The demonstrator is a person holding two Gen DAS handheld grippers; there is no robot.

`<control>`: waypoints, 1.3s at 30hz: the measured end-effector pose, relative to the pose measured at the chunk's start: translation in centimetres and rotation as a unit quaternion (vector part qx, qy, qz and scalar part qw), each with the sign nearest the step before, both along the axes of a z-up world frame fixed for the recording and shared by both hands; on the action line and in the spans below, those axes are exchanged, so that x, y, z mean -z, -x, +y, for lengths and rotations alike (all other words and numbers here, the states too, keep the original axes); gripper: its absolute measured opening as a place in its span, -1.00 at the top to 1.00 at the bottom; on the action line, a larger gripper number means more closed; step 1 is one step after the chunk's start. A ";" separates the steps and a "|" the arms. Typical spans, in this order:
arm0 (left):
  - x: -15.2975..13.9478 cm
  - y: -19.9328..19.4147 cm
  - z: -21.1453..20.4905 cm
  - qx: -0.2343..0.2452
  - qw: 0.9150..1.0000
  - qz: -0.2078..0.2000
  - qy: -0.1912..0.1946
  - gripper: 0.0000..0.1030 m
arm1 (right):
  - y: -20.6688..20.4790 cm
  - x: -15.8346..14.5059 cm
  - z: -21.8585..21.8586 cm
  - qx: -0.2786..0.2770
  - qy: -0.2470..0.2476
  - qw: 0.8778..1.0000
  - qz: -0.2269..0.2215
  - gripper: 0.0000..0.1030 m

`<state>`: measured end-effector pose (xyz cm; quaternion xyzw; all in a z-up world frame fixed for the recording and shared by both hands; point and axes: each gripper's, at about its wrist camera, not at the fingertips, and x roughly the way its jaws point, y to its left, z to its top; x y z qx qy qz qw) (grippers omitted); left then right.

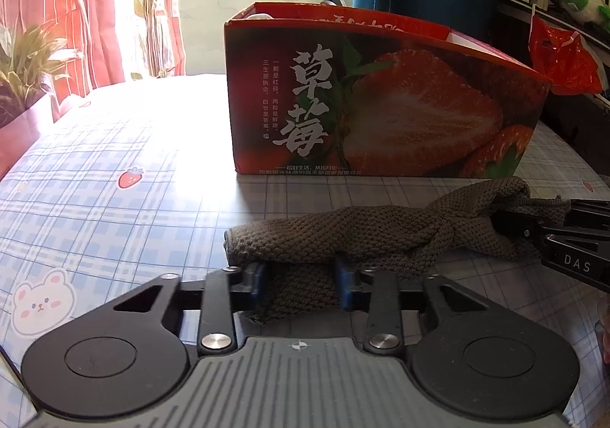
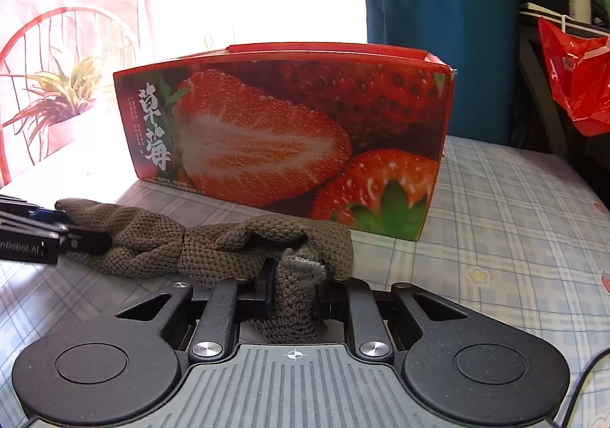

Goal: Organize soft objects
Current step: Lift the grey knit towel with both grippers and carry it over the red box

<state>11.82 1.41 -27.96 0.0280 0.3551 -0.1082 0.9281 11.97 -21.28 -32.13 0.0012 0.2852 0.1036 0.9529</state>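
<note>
Both tongs are gripping the same brown knitted cloth, which is lying in a twisted rope across the checked tabletop just in front of the strawberry box. The left tongs are clamped on a fold at 1 end, and the right tongs are pinching a bunched flap at the other end, with a frayed edge sticking up between the pads. No earlier view is available, so only the present grip can be judged. The main risk is probably the twist in the middle: if the 2 hands are pulling apart, the knot may be tightening rather than opening. The right grip looks shallow, holding a narrow tuck of loose knit, so the cloth could be slipping out once it is lifted. The box is standing very near, and a swinging tail of cloth could be catching its rim or nudging it back along the tabletop.
</note>
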 end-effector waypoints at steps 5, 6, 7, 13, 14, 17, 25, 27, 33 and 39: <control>-0.3 0.7 -0.1 -0.002 1.000 -0.008 -0.003 0.65 | 0.4 -0.2 0.2 -0.014 0.000 1.000 -0.005 0.75; -0.4 0.9 -0.1 -0.004 1.000 -0.011 -0.005 0.66 | 0.6 -0.2 0.2 -0.016 -0.002 1.000 -0.006 0.75; -0.5 1.0 -0.1 -0.006 1.000 -0.014 -0.007 0.66 | 0.7 -0.4 0.3 -0.017 -0.005 1.000 -0.008 0.75; -1.9 1.8 -0.1 -0.012 0.999 -0.039 -0.017 0.66 | 1.6 -1.6 0.7 -0.027 -0.021 0.999 -0.023 0.76; -2.3 1.8 -0.1 -0.009 0.999 -0.043 -0.019 0.66 | 1.7 -1.9 0.8 -0.030 -0.024 0.999 -0.027 0.76; -3.9 2.0 0.4 -0.006 0.998 -0.068 -0.013 0.66 | 2.1 -3.0 1.1 -0.039 -0.022 0.998 -0.044 0.76; -9.3 1.6 1.4 -0.001 0.992 -0.127 0.010 0.67 | 2.1 -7.7 0.5 -0.037 -0.043 0.994 -0.095 0.76; -10.3 1.2 1.1 0.001 0.990 -0.139 0.010 0.67 | 2.1 -8.8 0.5 -0.037 -0.042 0.993 -0.106 0.76; -12.0 -1.3 0.1 0.003 0.991 -0.128 0.025 0.66 | 1.3 -11.3 0.1 -0.032 -0.026 0.991 -0.125 0.76; -13.1 -4.7 -0.9 0.006 0.991 -0.127 0.033 0.66 | -1.4 -13.2 -1.0 -0.023 -0.029 0.992 -0.118 0.76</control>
